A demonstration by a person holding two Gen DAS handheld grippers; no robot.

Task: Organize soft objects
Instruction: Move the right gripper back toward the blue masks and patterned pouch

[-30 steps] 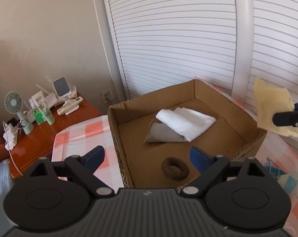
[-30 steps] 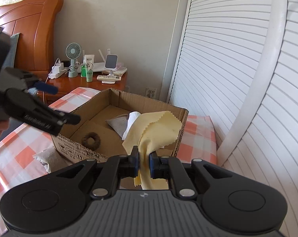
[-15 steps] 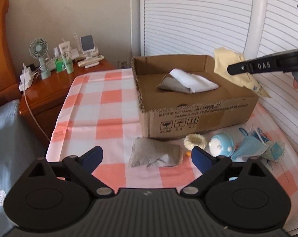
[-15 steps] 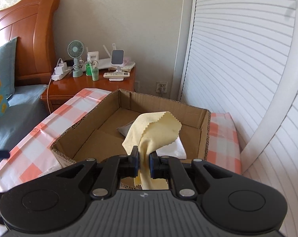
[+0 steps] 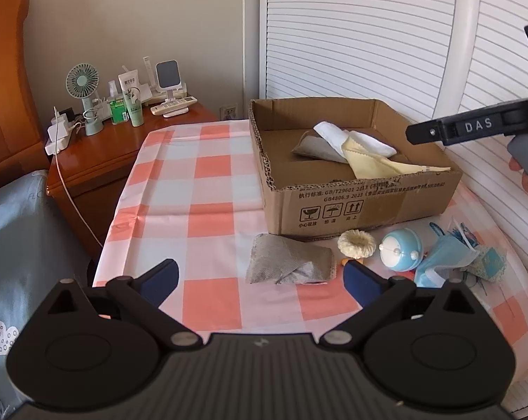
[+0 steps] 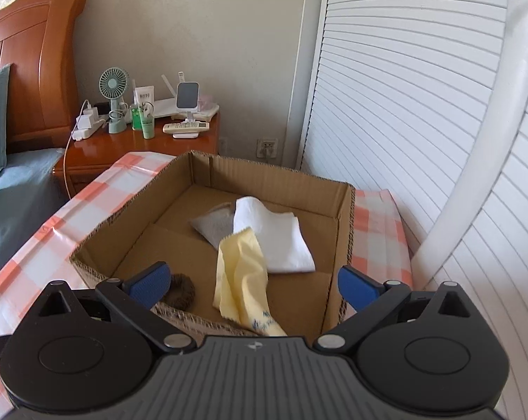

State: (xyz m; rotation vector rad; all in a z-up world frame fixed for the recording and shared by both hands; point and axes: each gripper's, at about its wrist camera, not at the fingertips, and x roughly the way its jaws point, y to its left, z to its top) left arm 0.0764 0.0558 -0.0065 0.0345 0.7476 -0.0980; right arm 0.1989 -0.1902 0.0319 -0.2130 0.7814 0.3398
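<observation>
An open cardboard box (image 5: 362, 206) (image 6: 131, 210) stands on a checked tablecloth. Inside lie a white cloth (image 6: 274, 238), a grey pouch (image 6: 213, 225), a brown scrunchie (image 6: 181, 292) and a yellow cloth (image 6: 241, 276) (image 5: 376, 164) that drapes over the box's near rim. My right gripper (image 6: 253, 283) is open and empty just above that rim; one finger (image 5: 467, 127) shows in the left wrist view. My left gripper (image 5: 260, 280) is open and empty, low over the table before a grey cloth pouch (image 5: 288, 262), a cream scrunchie (image 5: 356, 243), a blue round toy (image 5: 402, 250) and blue cloths (image 5: 449, 257).
A wooden nightstand (image 5: 99, 150) at the back left carries a small fan (image 5: 83, 98), bottles, a charger and a remote. A bed with grey bedding (image 5: 15, 245) lies to the left. White louvred doors (image 6: 421, 122) stand behind and to the right.
My right gripper has opened and let go of the yellow cloth, which now lies in the box over its rim. My left gripper has drawn back and dropped low in front of the box.
</observation>
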